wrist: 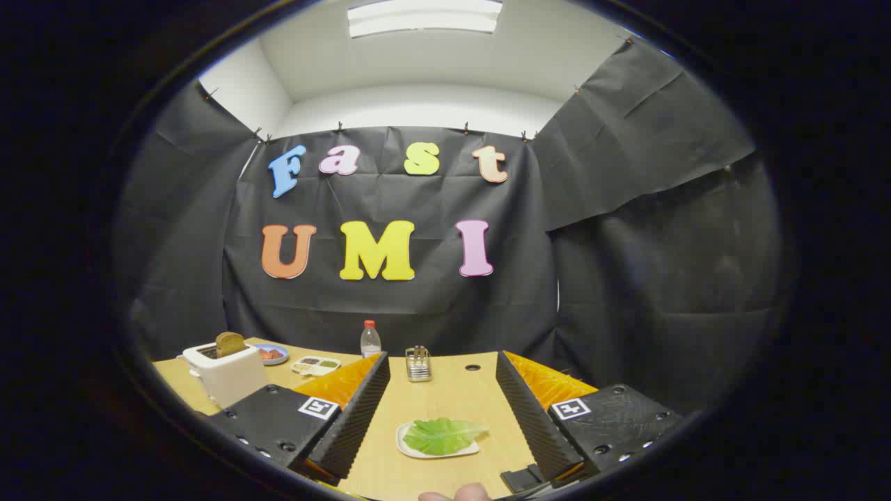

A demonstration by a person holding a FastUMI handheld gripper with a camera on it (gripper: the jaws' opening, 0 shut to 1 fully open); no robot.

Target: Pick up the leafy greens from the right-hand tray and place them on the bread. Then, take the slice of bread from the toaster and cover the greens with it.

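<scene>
Hand-held gripper (442, 400) spread wide, holding nothing. Leafy greens (443, 435) lie on a white tray (407, 449) on the worktop (456, 379), between the fingers. Toaster (224, 372) with bread slice (230, 343) stands far left of tray. Suggest: descend centred, pinch leaf mid-body, lift gently.

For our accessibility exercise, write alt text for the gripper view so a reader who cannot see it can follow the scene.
An open gripper hovers over a wooden table, with a leafy green on a small white tray between its fingers. Beyond the fingers stand a white toaster holding a bread slice, a bottle and a small metal rack.
</scene>
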